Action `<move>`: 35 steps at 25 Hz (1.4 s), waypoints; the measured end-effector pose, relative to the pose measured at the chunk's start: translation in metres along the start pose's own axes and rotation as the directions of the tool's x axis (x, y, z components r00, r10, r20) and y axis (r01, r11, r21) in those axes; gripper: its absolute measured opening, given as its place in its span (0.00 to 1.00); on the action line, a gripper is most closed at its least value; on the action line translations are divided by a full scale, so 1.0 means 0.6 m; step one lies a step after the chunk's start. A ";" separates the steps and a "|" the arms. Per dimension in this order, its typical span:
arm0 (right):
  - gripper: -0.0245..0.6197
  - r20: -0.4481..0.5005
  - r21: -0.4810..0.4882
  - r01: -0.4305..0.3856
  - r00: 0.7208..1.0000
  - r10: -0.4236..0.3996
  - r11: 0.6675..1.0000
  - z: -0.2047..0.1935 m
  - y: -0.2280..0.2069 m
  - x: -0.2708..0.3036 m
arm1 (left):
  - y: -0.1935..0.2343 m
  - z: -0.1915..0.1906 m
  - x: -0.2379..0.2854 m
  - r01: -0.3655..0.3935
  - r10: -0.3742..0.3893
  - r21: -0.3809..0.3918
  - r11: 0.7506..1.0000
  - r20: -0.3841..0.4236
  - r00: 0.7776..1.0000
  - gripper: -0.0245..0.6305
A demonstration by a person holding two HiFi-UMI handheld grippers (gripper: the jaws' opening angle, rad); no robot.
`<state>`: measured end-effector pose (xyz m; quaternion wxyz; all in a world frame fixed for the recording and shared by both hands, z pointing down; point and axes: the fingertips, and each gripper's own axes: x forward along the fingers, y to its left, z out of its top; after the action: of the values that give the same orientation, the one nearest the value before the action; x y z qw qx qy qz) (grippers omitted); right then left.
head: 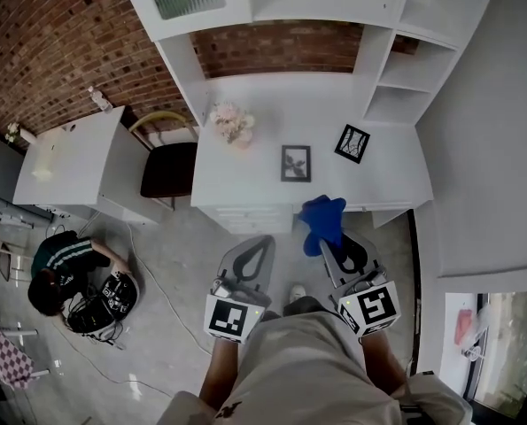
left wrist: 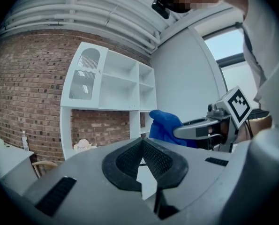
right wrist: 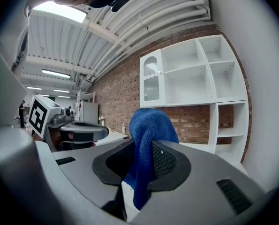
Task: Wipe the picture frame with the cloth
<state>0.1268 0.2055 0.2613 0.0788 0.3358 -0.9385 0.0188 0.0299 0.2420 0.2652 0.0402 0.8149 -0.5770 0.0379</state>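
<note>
Blue cloth (head: 322,222) bunched, clamped in right gripper (head: 334,242); dark picture frame (head: 296,163) on desk (head: 245,182).

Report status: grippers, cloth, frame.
Left hand-held gripper shut, empty. Right hand-held gripper shut on blue cloth. Picture frame on white desk, not yet touched; second frame to its right. Nothing between cloth and frame.

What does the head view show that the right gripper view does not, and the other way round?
Only the head view shows one picture frame and a second frame on the white desk, the flowers and a person sitting on the floor. Only the right gripper view shows, close up, the jaws of the right hand-held gripper shut on the blue cloth, and the ceiling lights. Both show the cloth, the left hand-held gripper, the white shelves and the brick wall.
</note>
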 end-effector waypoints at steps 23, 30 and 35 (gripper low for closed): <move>0.17 -0.056 0.059 0.109 0.993 -0.106 0.992 -0.078 -0.079 0.147 | 0.096 -0.085 0.148 0.151 -0.152 -0.026 0.988 -0.037 0.988 0.04; 0.17 -0.114 0.084 0.164 0.981 -0.154 0.983 -0.120 -0.104 0.208 | 0.143 -0.132 0.212 0.209 -0.211 -0.026 0.977 -0.073 0.975 0.04; 0.17 -0.160 0.102 0.191 0.972 -0.173 0.976 -0.149 -0.114 0.245 | 0.169 -0.167 0.241 0.252 -0.255 -0.047 0.967 -0.102 0.961 0.04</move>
<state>0.0701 0.0682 0.3718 0.1309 0.4221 -0.8923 0.0917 -0.0196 0.0837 0.3824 0.0896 0.8780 -0.4654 0.0664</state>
